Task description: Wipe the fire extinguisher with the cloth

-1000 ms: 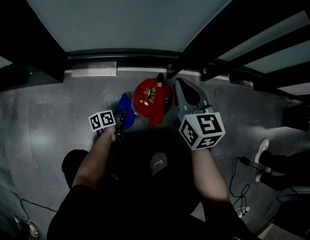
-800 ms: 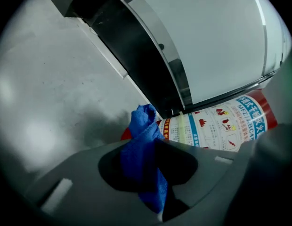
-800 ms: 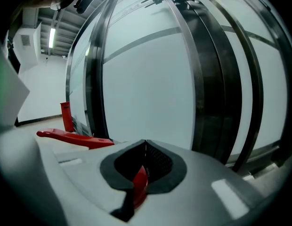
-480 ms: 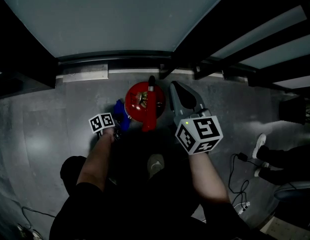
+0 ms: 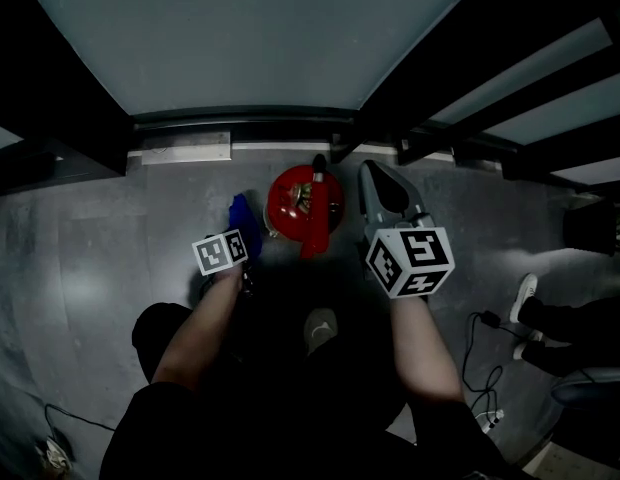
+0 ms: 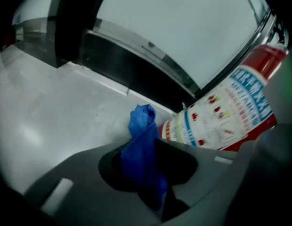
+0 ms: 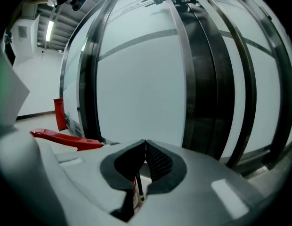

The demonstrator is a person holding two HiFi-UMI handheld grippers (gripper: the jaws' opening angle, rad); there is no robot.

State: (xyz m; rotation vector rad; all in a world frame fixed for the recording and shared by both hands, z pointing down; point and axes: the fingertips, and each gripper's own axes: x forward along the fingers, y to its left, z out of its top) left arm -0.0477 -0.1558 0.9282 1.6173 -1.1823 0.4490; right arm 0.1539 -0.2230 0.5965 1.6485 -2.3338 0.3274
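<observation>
Though the left gripper [image 6: 145, 163] is clamped on the blue cloth [image 6: 139, 126], the cloth hangs just beside the standing fire extinguisher [image 5: 290, 200]. I cannot tell whether they touch, so wiping looks largely undone. The right gripper [image 5: 372, 171], jaws together, hovers on the extinguisher's right.

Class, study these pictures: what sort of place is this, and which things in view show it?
Probably an indoor corridor or lobby: tall frosted glass panels in dark metal frames, a smooth grey floor, and a red fire extinguisher standing by the glass.
</observation>
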